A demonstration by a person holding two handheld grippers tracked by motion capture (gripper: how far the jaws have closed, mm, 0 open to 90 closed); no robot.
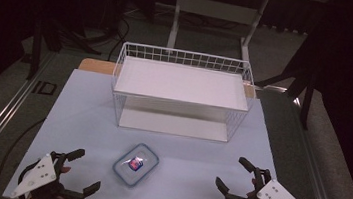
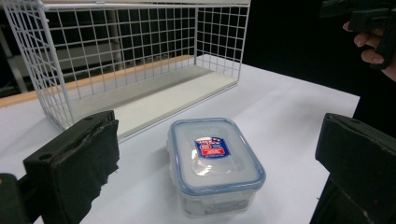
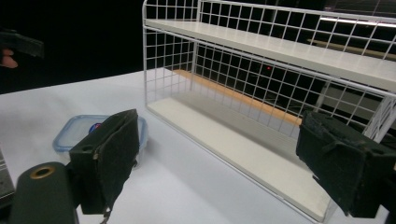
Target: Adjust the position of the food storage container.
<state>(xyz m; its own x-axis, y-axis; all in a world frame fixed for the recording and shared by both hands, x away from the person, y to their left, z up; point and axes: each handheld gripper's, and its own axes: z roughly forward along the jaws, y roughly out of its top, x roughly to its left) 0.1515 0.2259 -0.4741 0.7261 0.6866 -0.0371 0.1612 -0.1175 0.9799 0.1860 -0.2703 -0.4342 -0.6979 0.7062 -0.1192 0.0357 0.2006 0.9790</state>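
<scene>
Both grippers, left gripper (image 1: 81, 172) and right gripper (image 1: 239, 174), rest spread apart and empty near the desk's (image 1: 193, 154) front corners, flanking the lidded plastic container (image 1: 136, 164) at the front edge, probably staged for the two-tier wire rack (image 1: 181, 91) behind.

We take this for a lab: a pale table (image 1: 87, 114) stands in a dark room, cables (image 1: 116, 32) trail over grey carpet at 11 o'clock, a white desk frame (image 1: 214, 13) at 12.
</scene>
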